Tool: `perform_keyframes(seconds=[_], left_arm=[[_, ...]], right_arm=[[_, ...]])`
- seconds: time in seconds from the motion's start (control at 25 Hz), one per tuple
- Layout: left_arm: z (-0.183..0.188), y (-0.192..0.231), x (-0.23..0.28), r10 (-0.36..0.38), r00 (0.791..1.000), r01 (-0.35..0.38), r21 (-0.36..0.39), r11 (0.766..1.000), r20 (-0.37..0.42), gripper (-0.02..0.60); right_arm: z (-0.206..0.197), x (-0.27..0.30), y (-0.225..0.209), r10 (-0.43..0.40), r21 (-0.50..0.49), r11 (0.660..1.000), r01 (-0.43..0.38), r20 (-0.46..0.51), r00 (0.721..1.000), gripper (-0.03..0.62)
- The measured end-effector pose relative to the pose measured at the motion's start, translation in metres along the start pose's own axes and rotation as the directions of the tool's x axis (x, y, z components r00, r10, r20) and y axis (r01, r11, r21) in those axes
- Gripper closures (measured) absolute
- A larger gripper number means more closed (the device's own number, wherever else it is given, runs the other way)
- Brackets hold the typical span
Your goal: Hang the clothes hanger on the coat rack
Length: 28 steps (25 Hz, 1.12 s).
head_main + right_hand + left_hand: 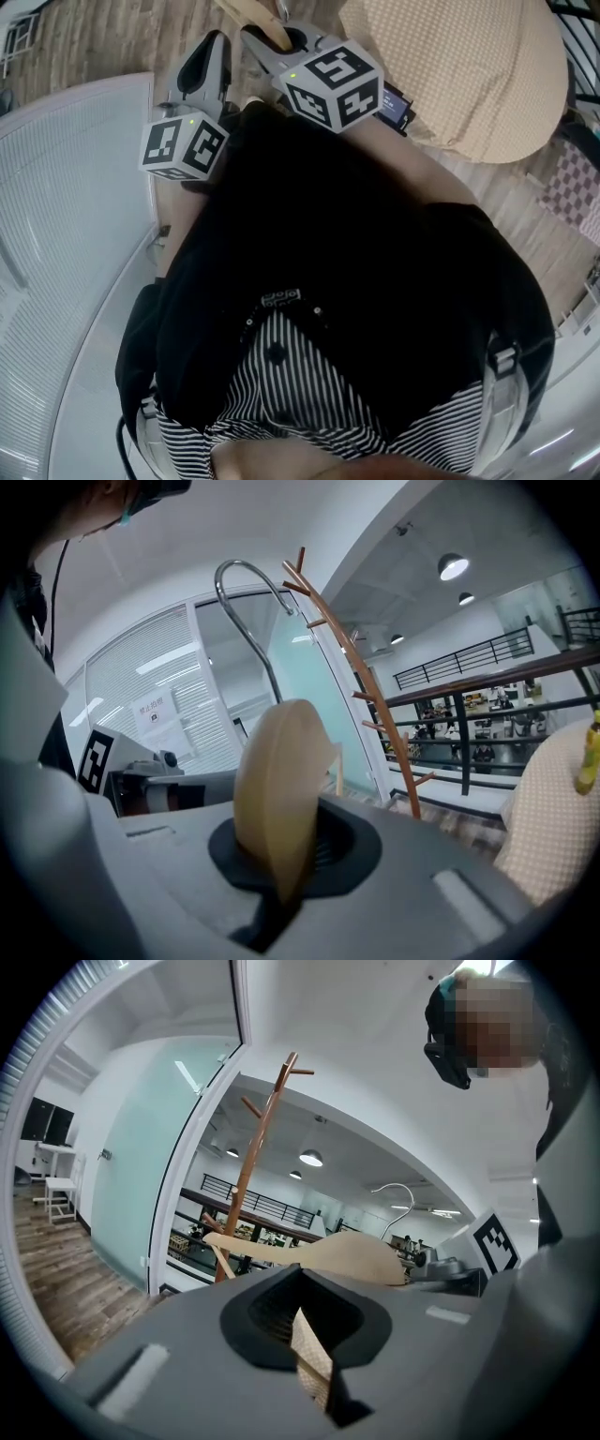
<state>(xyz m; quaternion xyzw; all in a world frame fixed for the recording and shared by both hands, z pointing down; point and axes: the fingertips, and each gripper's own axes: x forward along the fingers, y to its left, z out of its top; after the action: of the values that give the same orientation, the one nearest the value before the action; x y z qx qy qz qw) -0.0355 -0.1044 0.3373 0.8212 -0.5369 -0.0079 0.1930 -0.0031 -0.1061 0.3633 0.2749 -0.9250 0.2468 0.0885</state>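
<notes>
I hold a pale wooden clothes hanger [277,780] with both grippers. In the right gripper view my right gripper [281,855] is shut on the hanger's thick wooden body, and its metal hook [246,597] rises above the jaws. In the left gripper view my left gripper [305,1321] is shut on a tan end of the hanger [328,1252], whose hook [398,1194] curls up at the right. The brown wooden coat rack [258,1152] stands ahead, apart from the hanger, its pegs [361,672] branching upward. In the head view both grippers [202,70] [291,47] sit side by side at the top.
A frosted glass partition [66,206] with a white frame runs along the left. At the right lies a beige cushioned seat [459,66], near the right gripper. A dark railing [469,682] runs behind the rack. My own dark-clad torso [356,281] fills the head view's middle.
</notes>
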Motion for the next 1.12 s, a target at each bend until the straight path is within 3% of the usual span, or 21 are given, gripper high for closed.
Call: perform_keyframes(seconds=[0.24, 0.44, 0.52, 0.72, 0.92, 1.12], left_arm=[[0.008, 0.029, 0.012, 0.013, 1.0, -0.012, -0.057, 0.998, 0.014, 0.581], [0.067, 0.053, 0.038, 0.016, 0.995, -0.018, 0.016, 1.0, 0.098, 0.581], [0.075, 0.063, 0.05, 0.014, 0.996, -0.016, 0.025, 1.0, 0.093, 0.581], [0.07, 0.095, 0.079, -0.009, 0.999, 0.011, -0.042, 0.999, 0.047, 0.581], [0.103, 0.138, 0.107, -0.031, 0.998, 0.031, -0.008, 0.999, 0.052, 0.581], [0.112, 0.159, 0.124, -0.07, 0.997, 0.07, 0.001, 0.998, 0.038, 0.581]], right_arm=[[-0.003, 0.023, -0.01, 0.008, 0.001, 1.0, -0.008, -0.059, 0.998, 0.592], [0.03, 0.04, -0.018, 0.027, -0.052, 0.998, -0.03, -0.047, 0.999, 0.593], [0.039, 0.048, -0.022, 0.033, -0.06, 0.998, -0.036, -0.049, 0.998, 0.592], [0.058, 0.093, -0.036, 0.029, -0.077, 0.996, -0.035, -0.074, 0.997, 0.593], [0.083, 0.135, -0.046, 0.012, -0.105, 0.994, -0.02, -0.073, 0.997, 0.593], [0.095, 0.168, -0.044, 0.037, -0.116, 0.992, -0.047, -0.087, 0.996, 0.594]])
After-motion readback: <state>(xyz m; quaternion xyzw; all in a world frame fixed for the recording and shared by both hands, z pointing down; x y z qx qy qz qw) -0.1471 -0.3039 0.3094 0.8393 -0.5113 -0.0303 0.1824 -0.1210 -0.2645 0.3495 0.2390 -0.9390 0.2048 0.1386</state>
